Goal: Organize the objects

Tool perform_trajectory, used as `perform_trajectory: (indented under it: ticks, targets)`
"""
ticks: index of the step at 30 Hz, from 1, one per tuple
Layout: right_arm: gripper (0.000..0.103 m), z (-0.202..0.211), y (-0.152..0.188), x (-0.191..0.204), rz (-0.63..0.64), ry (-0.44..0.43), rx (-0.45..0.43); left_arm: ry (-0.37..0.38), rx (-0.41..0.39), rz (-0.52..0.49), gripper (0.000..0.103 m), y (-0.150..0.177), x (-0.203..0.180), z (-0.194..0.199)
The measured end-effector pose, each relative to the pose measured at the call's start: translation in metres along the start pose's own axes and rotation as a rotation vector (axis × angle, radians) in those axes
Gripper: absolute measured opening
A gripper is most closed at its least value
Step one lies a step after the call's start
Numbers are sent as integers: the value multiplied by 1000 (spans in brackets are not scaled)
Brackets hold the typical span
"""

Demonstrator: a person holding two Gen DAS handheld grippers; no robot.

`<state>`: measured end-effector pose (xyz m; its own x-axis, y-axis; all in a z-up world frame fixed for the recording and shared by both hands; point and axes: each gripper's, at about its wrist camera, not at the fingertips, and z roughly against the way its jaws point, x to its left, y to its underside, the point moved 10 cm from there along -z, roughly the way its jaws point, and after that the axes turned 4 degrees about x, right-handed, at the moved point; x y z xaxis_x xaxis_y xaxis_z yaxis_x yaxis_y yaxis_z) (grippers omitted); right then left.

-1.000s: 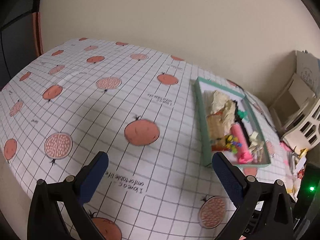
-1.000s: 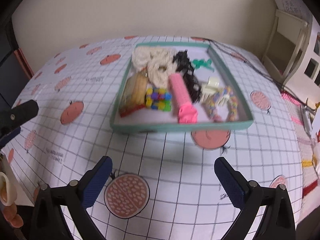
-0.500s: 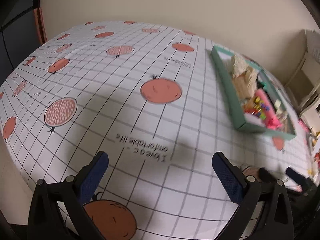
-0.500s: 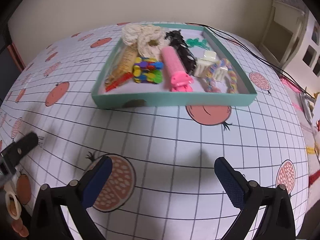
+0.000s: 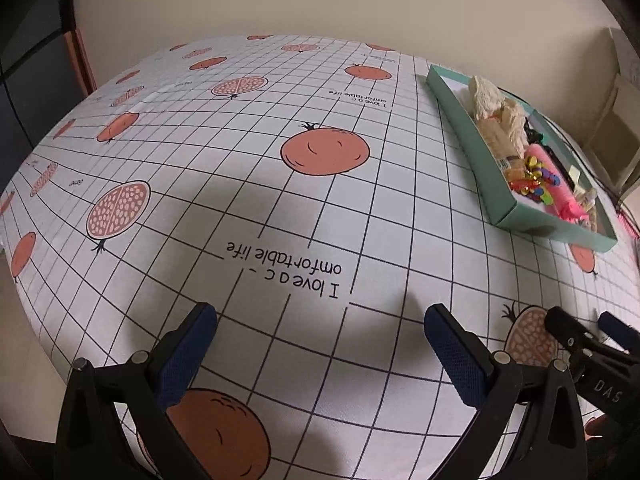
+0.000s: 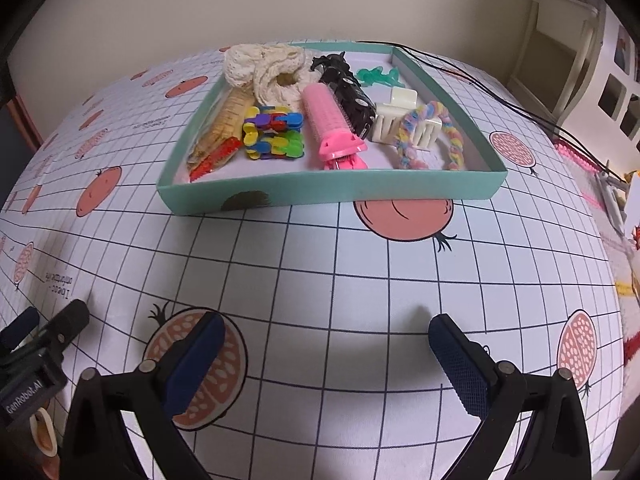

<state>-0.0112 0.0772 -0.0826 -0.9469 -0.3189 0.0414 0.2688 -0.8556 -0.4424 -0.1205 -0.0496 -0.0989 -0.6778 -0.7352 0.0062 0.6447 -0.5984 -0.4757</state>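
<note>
A tabletop (image 6: 328,272) in a grid cloth printed with pomegranates, pale wall behind, and off its right edge a cream shelf unit (image 6: 560,40). Nearest the front edge, the right tongs (image 6: 326,352) hang low over the cloth, spread wide, nothing between the blue pads. Beside them toward the left edge, the left tongs (image 5: 320,344) sit just as wide and just as empty, facing bare cloth.

Further in, toward the right side, there's the tray (image 6: 332,194), a shallow teal box squared up to the right tongs. Everything small is inside it: a red clip (image 6: 214,158) and a pile of coloured clips (image 6: 274,132) at the front left, the pink roller (image 6: 328,120) lying lengthwise down the middle, a black roller (image 6: 350,94) alongside it, a cream claw clip (image 6: 394,114) with a pastel scrunchie (image 6: 430,136) looped round it on the right. At the back, cream scrunchies (image 6: 272,68) and a small green clip (image 6: 376,76).

No loose item shows on the cloth in either view. That fits a tidy that has gathered everything into the tray, or a tray waiting to be emptied and sorted; the pictures don't say which. Black cables (image 6: 500,100) trail past the far right corner toward the shelves.
</note>
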Motion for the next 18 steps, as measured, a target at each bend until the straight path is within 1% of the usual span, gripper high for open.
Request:
perform_trajectory:
  ticks: [3,8,18]
  targets:
    - [103,0,1,-1,-7,4,2,-27,-5,-20,103,0,-1,-2]
    - [103,1,3,1,-19,12,1,-32,-30,-8,103,1,-1,0]
    - [103,3,5,5,-23,17,-21,-39,-30,1,103,0,-3,0]
